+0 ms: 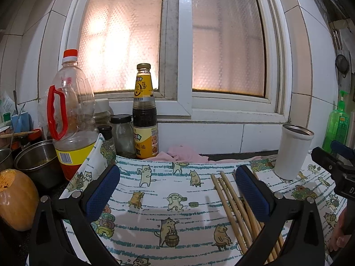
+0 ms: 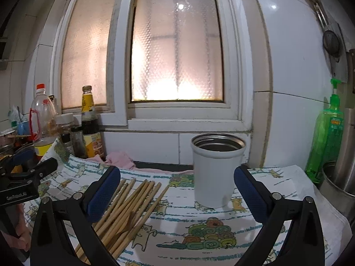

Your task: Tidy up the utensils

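Observation:
Several bamboo chopsticks [image 1: 235,208] lie in a loose bundle on a cat-print cloth [image 1: 168,190]; in the right wrist view the chopsticks [image 2: 131,210] fan out at the lower left. A white cup [image 1: 292,153] with a metal rim stands upright on the cloth, empty; it also shows in the right wrist view [image 2: 216,168]. My left gripper [image 1: 177,190] is open and empty above the cloth, its right finger over the chopsticks. My right gripper [image 2: 177,192] is open and empty, between the chopsticks and the cup.
Oil bottle [image 1: 71,115], sauce bottle [image 1: 145,113], jars and steel pots [image 1: 37,161] crowd the left. A squash [image 1: 15,201] sits at the lower left. A pink rag [image 1: 182,153] lies by the wall. A green soap bottle [image 2: 326,133] and a steel pot [image 2: 339,186] stand at the right.

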A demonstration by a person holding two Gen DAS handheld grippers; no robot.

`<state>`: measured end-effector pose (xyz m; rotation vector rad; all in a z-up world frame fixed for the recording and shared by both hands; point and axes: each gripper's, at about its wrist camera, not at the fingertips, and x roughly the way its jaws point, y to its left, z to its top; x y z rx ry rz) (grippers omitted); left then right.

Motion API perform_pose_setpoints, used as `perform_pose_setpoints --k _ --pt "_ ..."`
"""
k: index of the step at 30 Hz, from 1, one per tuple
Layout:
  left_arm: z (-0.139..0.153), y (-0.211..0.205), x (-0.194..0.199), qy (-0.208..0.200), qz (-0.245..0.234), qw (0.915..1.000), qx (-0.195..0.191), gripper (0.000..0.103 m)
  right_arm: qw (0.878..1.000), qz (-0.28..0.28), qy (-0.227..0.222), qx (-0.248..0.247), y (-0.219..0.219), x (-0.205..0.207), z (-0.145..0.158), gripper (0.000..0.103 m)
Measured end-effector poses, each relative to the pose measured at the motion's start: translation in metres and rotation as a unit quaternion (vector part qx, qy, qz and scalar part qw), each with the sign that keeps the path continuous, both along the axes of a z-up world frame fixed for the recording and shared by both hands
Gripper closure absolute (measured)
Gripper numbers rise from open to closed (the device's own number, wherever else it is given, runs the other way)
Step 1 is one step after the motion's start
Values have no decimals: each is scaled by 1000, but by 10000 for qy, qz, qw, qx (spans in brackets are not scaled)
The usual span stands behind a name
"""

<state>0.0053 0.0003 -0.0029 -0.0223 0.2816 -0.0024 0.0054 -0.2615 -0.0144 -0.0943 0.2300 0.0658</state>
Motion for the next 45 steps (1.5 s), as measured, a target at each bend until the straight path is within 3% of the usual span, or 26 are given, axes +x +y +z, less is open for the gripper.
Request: perform_pose_setpoints --k 18,29,34,45 --pt "2 0 -3 -50 152 9999 14 0 9998 66 -173 -7 2 -7 1 0" --pt "3 -2 0 -7 161 9999 42 0 9992 55 -305 -267 9 -9 2 0" --pt "2 9 1 19 470 9988 -126 0 9988 -71 -441 -188 4 -14 5 0" --pt "2 0 2 40 352 9993 71 0 9992 -33 -389 -23 -1 -14 7 0"
